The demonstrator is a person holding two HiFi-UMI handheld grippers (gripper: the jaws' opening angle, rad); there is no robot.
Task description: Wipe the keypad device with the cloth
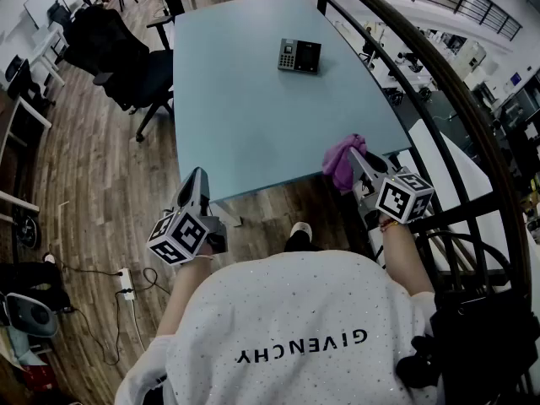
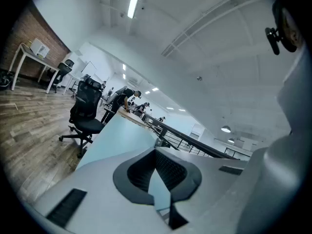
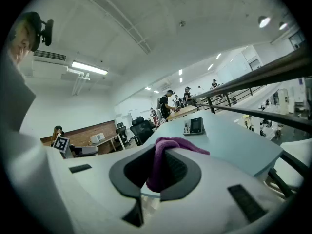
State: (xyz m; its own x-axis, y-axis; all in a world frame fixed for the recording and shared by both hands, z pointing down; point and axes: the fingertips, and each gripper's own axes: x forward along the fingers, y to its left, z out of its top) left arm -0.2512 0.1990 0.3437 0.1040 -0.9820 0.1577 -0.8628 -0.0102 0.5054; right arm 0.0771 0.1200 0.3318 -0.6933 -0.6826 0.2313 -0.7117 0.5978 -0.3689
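Keypad device (image 1: 299, 56) lies flat toward the far right corner of the bench (image 1: 245, 133), well apart from both tools. Your right tool (image 1: 355, 153) is at the bench's near right corner, its jaws clamped on a bunched purple cloth (image 1: 340, 162) that spills over the jaw tips. Your left tool (image 1: 199, 182) is just off the near edge, left of centre, its jaws drawn together at the tips with nothing between them.

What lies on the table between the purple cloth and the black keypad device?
Nothing; the head view shows only bare light-blue tabletop between the purple cloth and black keypad device.
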